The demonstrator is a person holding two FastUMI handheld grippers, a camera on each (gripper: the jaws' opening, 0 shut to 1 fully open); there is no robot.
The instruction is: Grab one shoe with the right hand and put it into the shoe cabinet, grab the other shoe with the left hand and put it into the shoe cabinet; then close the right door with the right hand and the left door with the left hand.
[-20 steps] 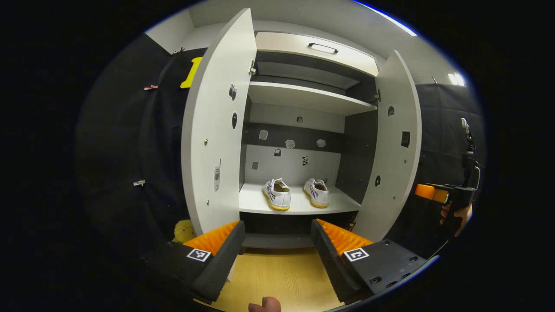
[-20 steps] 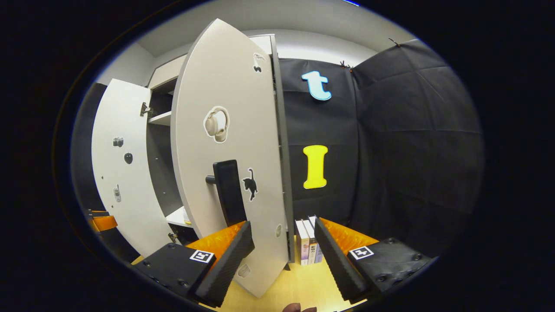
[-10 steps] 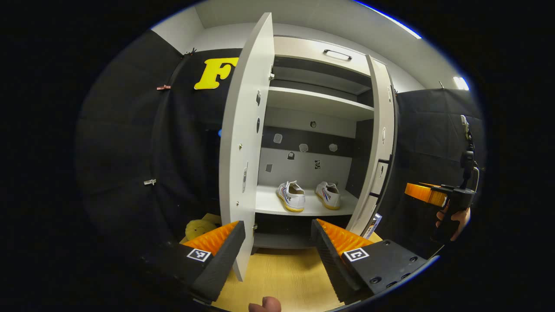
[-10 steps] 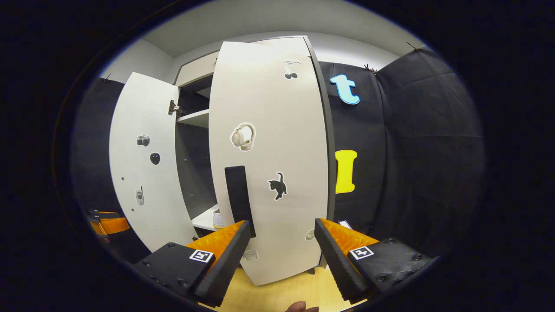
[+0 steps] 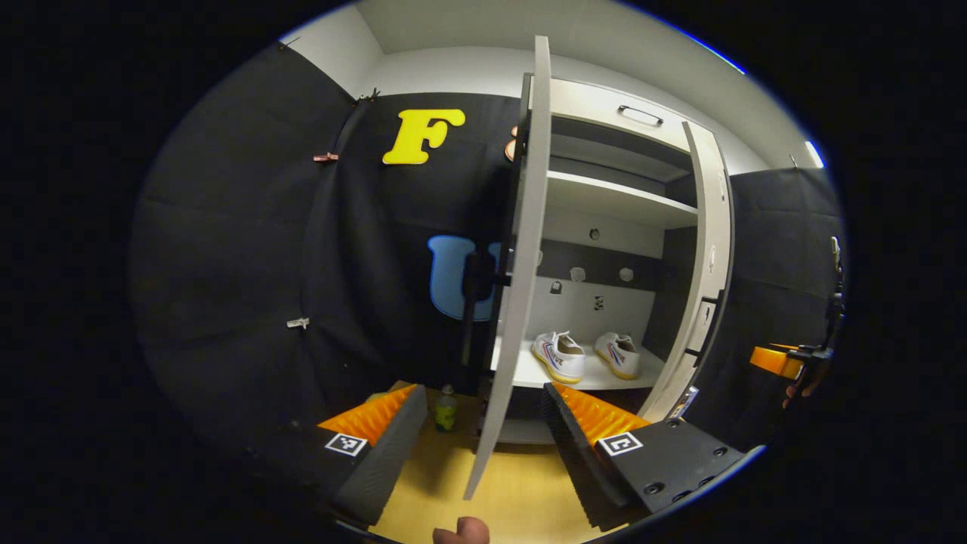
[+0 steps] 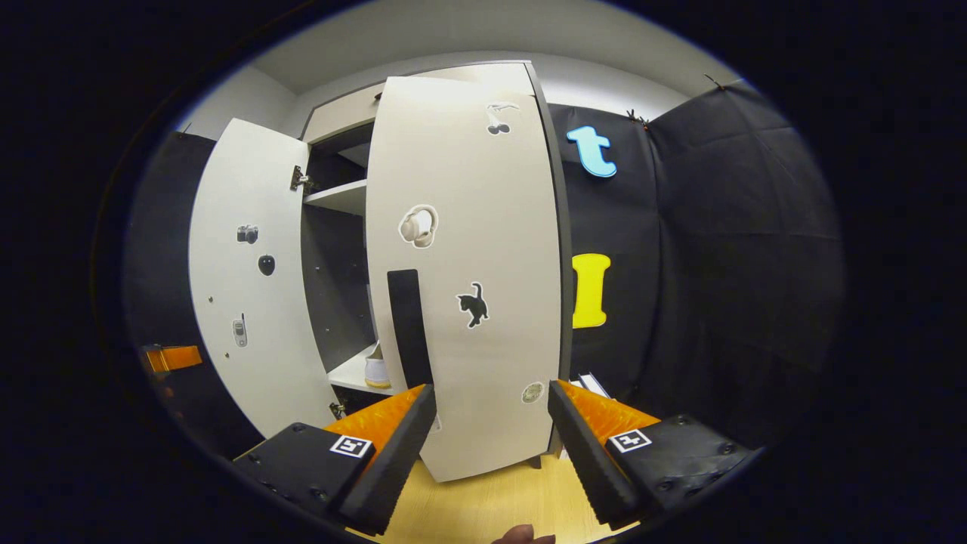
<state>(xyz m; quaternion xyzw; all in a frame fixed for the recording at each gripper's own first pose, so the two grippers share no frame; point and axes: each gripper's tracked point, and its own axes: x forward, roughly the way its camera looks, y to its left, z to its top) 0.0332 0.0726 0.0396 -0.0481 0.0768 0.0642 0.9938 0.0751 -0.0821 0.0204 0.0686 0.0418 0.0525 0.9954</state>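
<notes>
The right door point(image 6: 468, 272) has swung most of the way closed since a second ago, and the left tongs point(image 5: 483, 442) have slid leftward, so the left door point(image 5: 514, 287) now shows edge-on between their spread, empty fingers. The right tongs point(image 6: 491, 446) gape too, gripping nothing, just short of the right door's dark handle point(image 6: 409, 326). Farther in, both white shoes point(image 5: 585, 355) sit on the shoe cabinet point(image 5: 604, 196) shelf; in the right gripper view the door hides all but one heel.

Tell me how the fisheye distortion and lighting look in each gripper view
Left gripper view: the left door bows, edge-on; the shoes sit evenly lit and sharp. Right gripper view: the right door bulges outward, brightest near its top, with no harsh glare.
</notes>
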